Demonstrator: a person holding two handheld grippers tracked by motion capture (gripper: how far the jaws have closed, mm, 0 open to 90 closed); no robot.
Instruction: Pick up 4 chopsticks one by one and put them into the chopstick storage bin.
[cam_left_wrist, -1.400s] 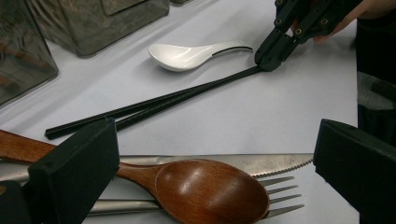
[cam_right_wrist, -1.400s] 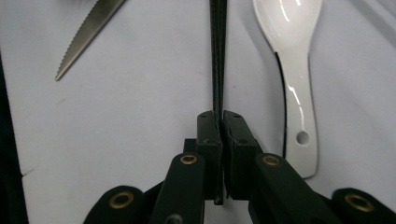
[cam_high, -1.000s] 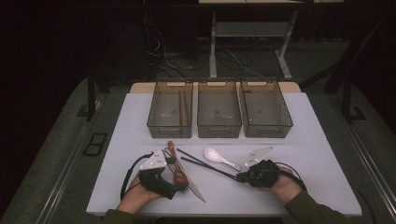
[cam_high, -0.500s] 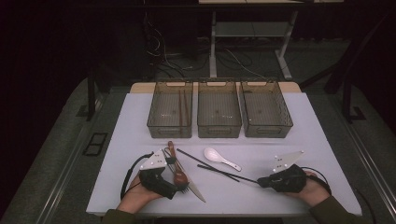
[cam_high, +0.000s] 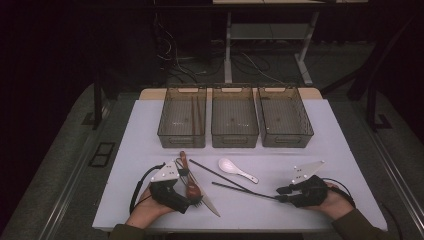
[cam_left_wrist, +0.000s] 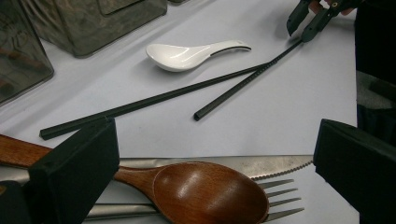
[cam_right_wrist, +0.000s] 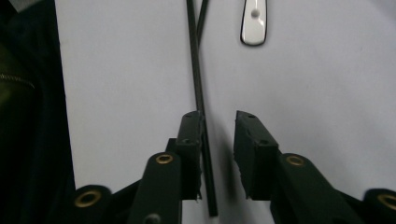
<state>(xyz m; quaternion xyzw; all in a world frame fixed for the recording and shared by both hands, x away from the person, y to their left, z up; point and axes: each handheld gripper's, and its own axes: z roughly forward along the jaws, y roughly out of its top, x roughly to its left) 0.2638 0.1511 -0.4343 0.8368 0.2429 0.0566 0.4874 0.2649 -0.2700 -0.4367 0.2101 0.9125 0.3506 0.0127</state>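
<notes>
Two brown chopsticks (cam_high: 196, 116) already lie in the left bin (cam_high: 182, 140); just in front of it, black chopsticks (cam_high: 240, 190), both spoons, knife and fork wait on the white table (cam_high: 345, 145). Right gripper (cam_high: 281, 194), just opening, straddles one chopstick's end unclamped; left gripper (cam_high: 192, 201) gapes over wooden spoon (cam_left_wrist: 205, 192); dark room

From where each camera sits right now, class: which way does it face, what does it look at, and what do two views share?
High view: above the table's near edge, looking forward and down; both hands and tongs show.
Left gripper view: on the left tongs, facing across the wooden spoon; own jaws show.
Right gripper view: on the right tongs, looking along the black chopstick lying loose between its parted jaws.
Shared: the white spoon and that chopstick.
</notes>
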